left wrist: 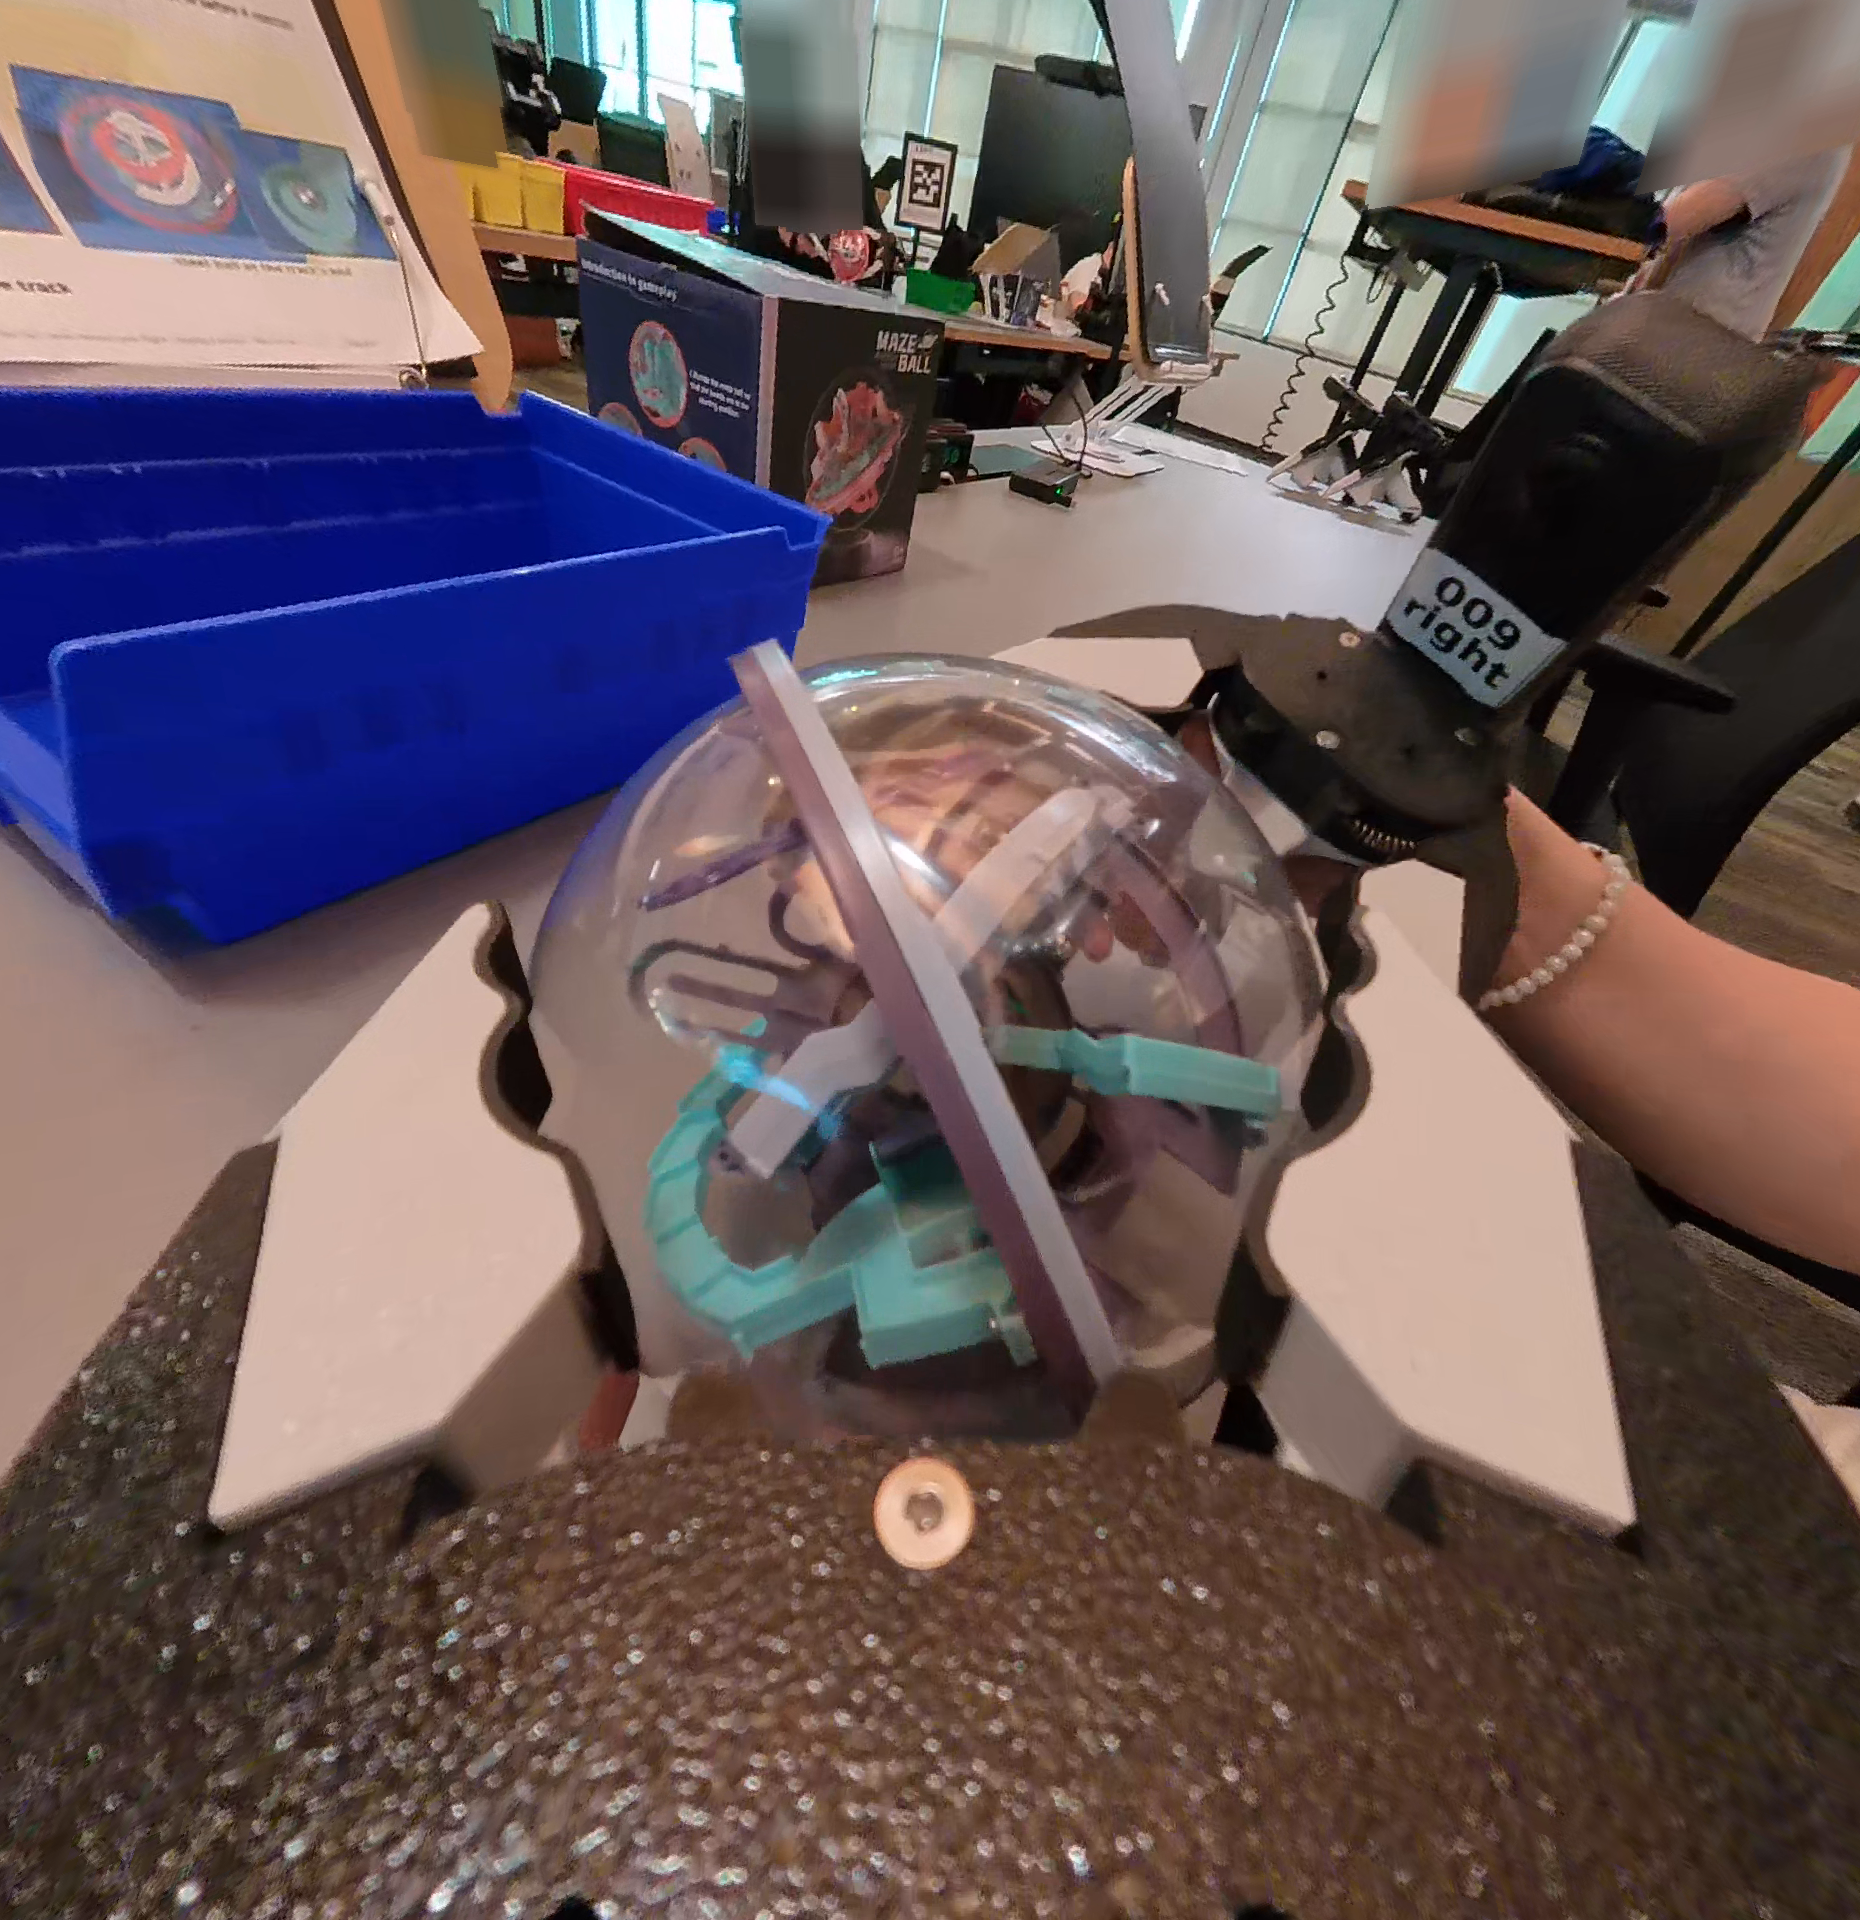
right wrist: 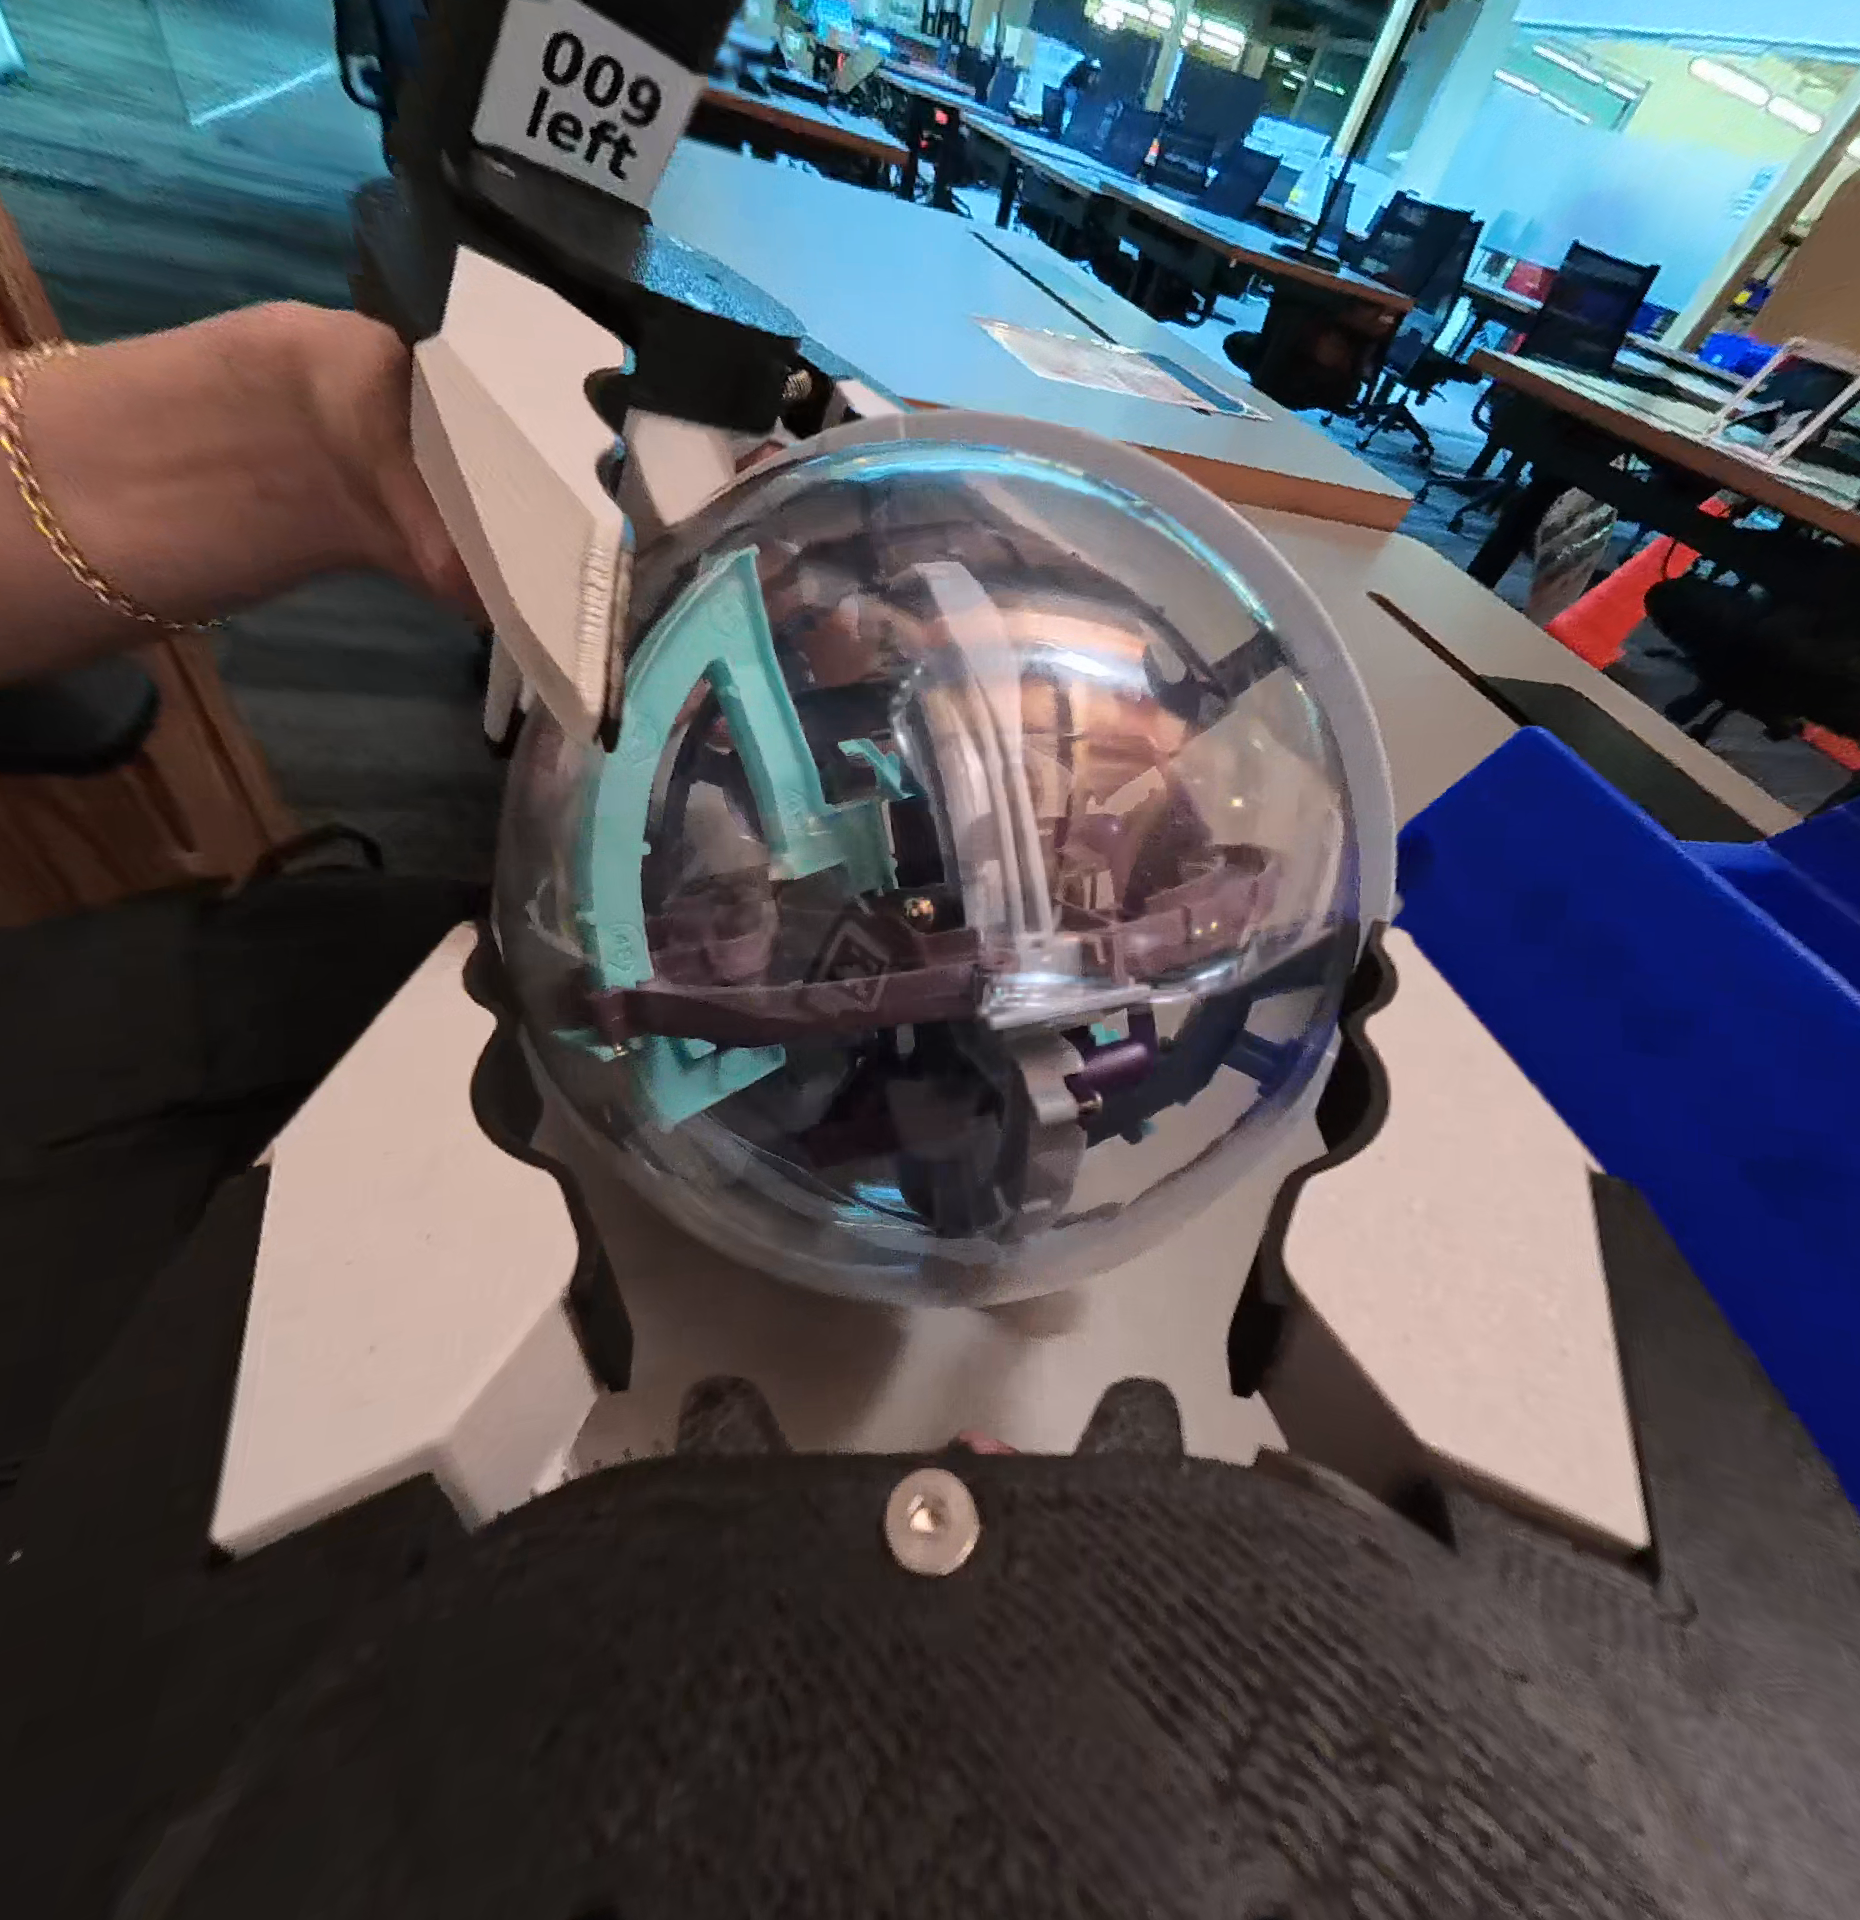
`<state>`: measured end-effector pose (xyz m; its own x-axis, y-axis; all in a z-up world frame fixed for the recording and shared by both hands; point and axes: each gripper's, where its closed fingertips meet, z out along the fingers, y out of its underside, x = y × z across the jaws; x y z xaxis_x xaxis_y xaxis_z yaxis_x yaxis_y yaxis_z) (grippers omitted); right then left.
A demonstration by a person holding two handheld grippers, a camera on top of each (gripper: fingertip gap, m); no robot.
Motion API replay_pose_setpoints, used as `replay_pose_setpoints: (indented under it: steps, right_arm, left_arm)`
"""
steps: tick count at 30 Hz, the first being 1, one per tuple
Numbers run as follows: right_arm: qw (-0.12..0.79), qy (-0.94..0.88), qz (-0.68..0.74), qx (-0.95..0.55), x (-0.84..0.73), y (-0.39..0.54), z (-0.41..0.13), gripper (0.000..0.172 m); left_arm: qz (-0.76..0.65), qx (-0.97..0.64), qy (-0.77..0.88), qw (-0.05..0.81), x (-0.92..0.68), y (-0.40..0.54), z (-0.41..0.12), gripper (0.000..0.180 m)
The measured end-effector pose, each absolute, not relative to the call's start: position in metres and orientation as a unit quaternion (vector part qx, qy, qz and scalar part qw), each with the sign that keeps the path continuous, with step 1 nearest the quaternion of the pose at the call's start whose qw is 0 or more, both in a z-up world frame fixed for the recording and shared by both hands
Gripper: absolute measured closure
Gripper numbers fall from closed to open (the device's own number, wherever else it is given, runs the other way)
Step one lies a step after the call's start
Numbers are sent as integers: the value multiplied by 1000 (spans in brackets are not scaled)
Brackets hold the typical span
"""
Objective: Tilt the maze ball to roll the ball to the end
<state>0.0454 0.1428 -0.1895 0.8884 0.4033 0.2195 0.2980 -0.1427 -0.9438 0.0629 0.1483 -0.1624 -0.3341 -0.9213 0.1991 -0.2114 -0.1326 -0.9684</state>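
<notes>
The maze ball (left wrist: 905, 987) is a clear sphere with teal, purple and white tracks inside and a grey seam band. My left gripper (left wrist: 926, 914) has its two white fingers on either side of the sphere, pads against its sides. My right gripper (right wrist: 926, 935) grips the same maze ball (right wrist: 936, 852) from the opposite side, pads against the shell. A small steel ball (right wrist: 913, 909) sits on a dark purple track near the middle. The left gripper's finger (right wrist: 552, 582) touches the sphere's upper left. The right gripper's black body (left wrist: 1425, 707) shows behind the sphere.
A blue plastic bin (left wrist: 386, 644) stands on the grey table (left wrist: 1113, 520) close to the sphere, also in the right wrist view (right wrist: 1653, 987). The toy's dark box (left wrist: 780, 416) stands behind it. A cardboard stand with printed sheets (left wrist: 178, 208) is at far left. A person's forearm (left wrist: 1684, 1039) is at right.
</notes>
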Motion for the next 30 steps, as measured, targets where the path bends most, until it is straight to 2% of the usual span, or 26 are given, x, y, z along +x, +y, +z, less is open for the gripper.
replay_pose_setpoints:
  steps: [6,13,17,21,25,30]
  right_arm:
    - [606,-163,144,-765,45,143,-191,21]
    - [595,-94,199,-773,47,149,-192,22]
    - [601,-119,169,-772,43,152,-195,18]
    - [613,-170,125,-761,36,152,-192,15]
    - [619,-202,114,-751,33,149,-192,15]
    - [602,-204,116,-763,36,146,-198,17]
  left_arm:
    - [-597,-435,592,321,56,148,-155,45]
    - [-601,-447,578,323,60,154,-157,40]
    - [-596,-474,574,301,60,155,-160,39]
    - [-579,-507,577,273,59,155,-167,27]
    - [-577,-522,581,237,57,149,-174,23]
    - [-565,-479,614,270,56,145,-171,23]
